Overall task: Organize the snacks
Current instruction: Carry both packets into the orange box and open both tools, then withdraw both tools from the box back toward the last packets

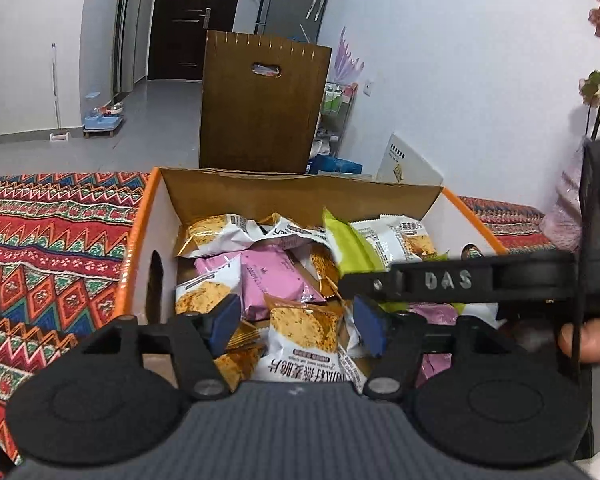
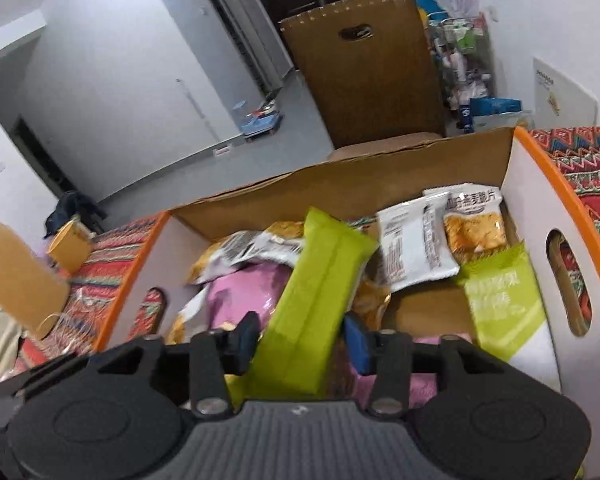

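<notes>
Snack packets (image 1: 300, 332) already fill most of the orange-rimmed cardboard box (image 1: 140, 236) on the patterned cloth: orange-and-white, pink and green ones, lying loosely heaped rather than in rows. Right tool (image 2: 300, 340) is clamped on a green packet (image 2: 316, 300), holding it over the box's middle, above the pile; judged not yet let go. Left tool (image 1: 294, 328) hangs over the box's near edge with jaws apart and nothing gripped. Remaining work looks small: drop the green packet, perhaps tidy the heap.
</notes>
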A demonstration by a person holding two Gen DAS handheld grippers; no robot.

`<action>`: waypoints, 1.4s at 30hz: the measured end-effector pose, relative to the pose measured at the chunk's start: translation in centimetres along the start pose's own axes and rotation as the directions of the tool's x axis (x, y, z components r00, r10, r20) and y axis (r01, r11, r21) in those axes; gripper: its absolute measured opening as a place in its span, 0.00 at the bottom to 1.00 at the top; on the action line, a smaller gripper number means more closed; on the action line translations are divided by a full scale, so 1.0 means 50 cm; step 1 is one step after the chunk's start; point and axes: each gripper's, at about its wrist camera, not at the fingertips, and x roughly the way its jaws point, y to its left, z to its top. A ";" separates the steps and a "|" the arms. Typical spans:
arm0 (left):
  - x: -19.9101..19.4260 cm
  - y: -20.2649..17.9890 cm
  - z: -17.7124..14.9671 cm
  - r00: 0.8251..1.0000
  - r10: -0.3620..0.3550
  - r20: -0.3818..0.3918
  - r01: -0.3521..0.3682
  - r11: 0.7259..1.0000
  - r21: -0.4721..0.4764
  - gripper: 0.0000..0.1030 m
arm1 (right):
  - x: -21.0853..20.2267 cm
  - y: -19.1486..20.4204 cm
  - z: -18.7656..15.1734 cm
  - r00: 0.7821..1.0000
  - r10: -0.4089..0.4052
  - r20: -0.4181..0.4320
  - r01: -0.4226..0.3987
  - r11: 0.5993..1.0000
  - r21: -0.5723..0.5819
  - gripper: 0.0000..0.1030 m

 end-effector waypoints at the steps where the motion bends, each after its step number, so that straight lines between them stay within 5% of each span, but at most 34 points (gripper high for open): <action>1: -0.008 0.003 0.000 1.000 0.000 0.002 0.000 1.000 -0.004 0.63 | -0.006 0.003 -0.003 1.000 0.002 -0.002 -0.002 1.000 -0.012 0.32; 4: -0.034 0.004 0.001 1.000 0.018 0.002 -0.018 1.000 0.003 0.63 | -0.013 0.005 -0.009 0.999 -0.019 -0.028 0.017 0.999 -0.042 0.32; 7: -0.059 0.013 -0.001 0.999 0.047 -0.007 -0.047 0.999 0.006 0.63 | -0.021 0.011 -0.014 0.997 -0.066 -0.051 0.062 0.995 -0.078 0.42; 11: -0.124 0.008 0.007 0.998 0.069 0.008 -0.069 0.997 0.021 0.63 | -0.079 0.033 -0.012 0.990 -0.139 0.031 0.142 0.981 -0.132 0.55; 20: -0.353 -0.054 0.033 0.990 0.065 0.128 -0.073 0.995 0.061 0.78 | -0.333 0.080 0.003 0.977 -0.125 0.175 0.156 0.971 -0.181 0.56; 25: -0.492 -0.104 0.001 0.977 0.070 0.199 -0.089 0.992 0.089 0.90 | -0.508 0.120 -0.035 0.968 -0.095 0.234 0.156 0.954 -0.258 0.74; 32: -0.669 -0.158 -0.146 0.946 0.059 0.319 -0.122 0.976 0.179 1.00 | -0.703 0.134 -0.176 0.944 -0.034 0.329 0.154 0.926 -0.345 0.92; 38: -0.749 -0.175 -0.284 0.938 0.041 0.343 -0.119 0.971 0.207 1.00 | -0.792 0.105 -0.333 0.925 -0.009 0.379 0.156 0.920 -0.358 0.98; 42: -0.770 -0.180 -0.377 0.944 0.049 0.328 -0.101 0.985 0.142 1.00 | -0.812 0.092 -0.453 0.916 -0.036 0.401 0.200 0.904 -0.377 1.00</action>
